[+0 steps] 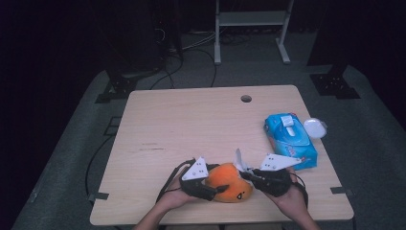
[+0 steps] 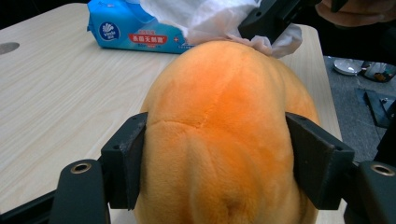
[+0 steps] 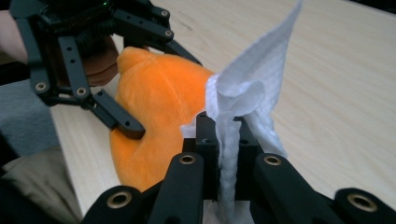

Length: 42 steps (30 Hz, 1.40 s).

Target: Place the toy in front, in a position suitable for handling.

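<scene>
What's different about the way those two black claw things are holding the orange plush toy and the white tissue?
The left hand-held gripper has its jaws spread wide, squeezing the fat orange plush toy from both sides; the right hand-held gripper has its jaws nearly together, pinching the thin white tissue. The toy rests on the table; the tissue stands up off it, pressed against the toy. Both grippers hold something soft.

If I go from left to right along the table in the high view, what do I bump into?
Left gripper → orange plush toy → white wipe → right gripper → blue pack of wipes → small white lid, just past the table's right edge.
</scene>
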Available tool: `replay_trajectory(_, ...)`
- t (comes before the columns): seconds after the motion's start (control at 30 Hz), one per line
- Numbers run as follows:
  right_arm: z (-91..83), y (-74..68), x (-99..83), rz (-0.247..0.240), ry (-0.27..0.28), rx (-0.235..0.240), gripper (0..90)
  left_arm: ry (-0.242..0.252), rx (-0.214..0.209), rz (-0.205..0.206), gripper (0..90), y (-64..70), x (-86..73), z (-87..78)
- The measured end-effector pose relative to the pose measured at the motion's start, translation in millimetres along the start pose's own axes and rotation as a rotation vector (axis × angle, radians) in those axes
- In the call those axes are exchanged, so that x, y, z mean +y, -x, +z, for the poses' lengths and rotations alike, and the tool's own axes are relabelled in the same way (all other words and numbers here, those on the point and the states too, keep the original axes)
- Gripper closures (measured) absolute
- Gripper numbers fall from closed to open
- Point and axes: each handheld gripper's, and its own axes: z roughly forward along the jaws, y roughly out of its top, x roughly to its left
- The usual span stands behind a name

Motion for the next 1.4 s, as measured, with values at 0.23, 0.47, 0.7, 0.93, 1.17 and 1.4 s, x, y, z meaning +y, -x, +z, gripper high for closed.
replay_trajectory(0.23, 6.1, -16.5, 8.5, -0.092, -0.002, 0.008, 84.4, 0.007, -0.021, 0.007, 24.8, 2.3, 2.5, 0.9)
replay_trajectory(0.47, 2.9, -7.6, 4.7, -0.041, -0.019, 0.036, 84.3, 0.024, -0.069, -0.071, 25.3, -1.2, 4.3, 1.0)
replay_trajectory(0.7, 2.5, -29.5, 18.3, -0.076, 0.054, 0.062, 84.5, 0.024, -0.031, 0.027, 27.6, 14.4, 11.8, 6.2)
replay_trajectory(0.93, 6.1, -31.0, 19.4, -0.093, 0.043, 0.042, 84.1, 0.017, -0.024, 0.059, 27.7, 15.1, 9.5, 4.5)
replay_trajectory(1.17, 5.5, -24.1, 16.7, -0.057, 0.045, 0.011, 84.1, 0.008, -0.027, 0.056, 27.6, 13.1, 9.5, 7.5)
replay_trajectory(1.4, 6.4, -17.6, 12.0, -0.052, 0.008, -0.001, 84.1, -0.017, -0.034, 0.041, 28.3, 1.9, 0.8, -2.8)
